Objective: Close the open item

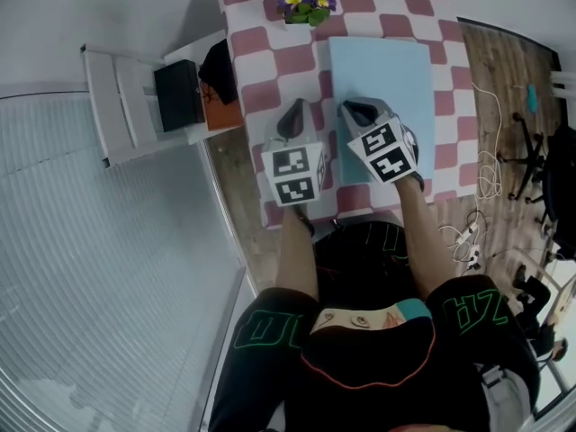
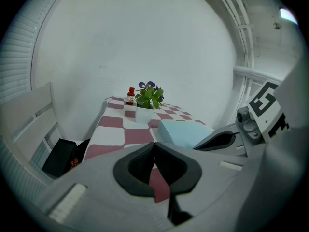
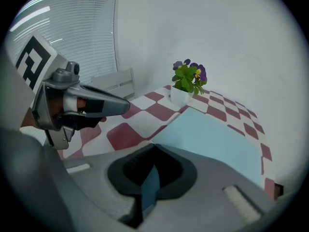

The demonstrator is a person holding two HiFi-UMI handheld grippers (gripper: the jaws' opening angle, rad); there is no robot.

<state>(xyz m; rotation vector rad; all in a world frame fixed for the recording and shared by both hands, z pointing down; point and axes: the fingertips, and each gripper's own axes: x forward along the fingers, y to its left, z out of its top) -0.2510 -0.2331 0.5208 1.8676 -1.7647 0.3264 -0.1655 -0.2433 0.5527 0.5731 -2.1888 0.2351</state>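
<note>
1. Lying flat on the red-and-white checked desk [image 1: 261,70], top face level: the light-blue item [image 1: 382,79], taking up the 3 o'clock half of the cloth.
2. Sitting over that item's 7 o'clock corner: the right gripper [image 1: 355,111], jaws pressed together and holding nothing. Hard to say whether the tips touch the blue surface.
3. Hanging just beside it at 9 o'clock, over bare checks: the left gripper [image 1: 292,117], jaws likewise closed tight, carrying nothing.
4. Standing at 11 o'clock beyond the item, near the desk's far edge: a white flower pot [image 1: 306,3] with purple and yellow blooms, and a small red bottle [image 2: 131,96] close by at its 10 o'clock in the left gripper view.
5. Waiting at 9 o'clock off the desk: a white chair [image 1: 117,106] with a black box [image 1: 177,94] on its seat.
</note>
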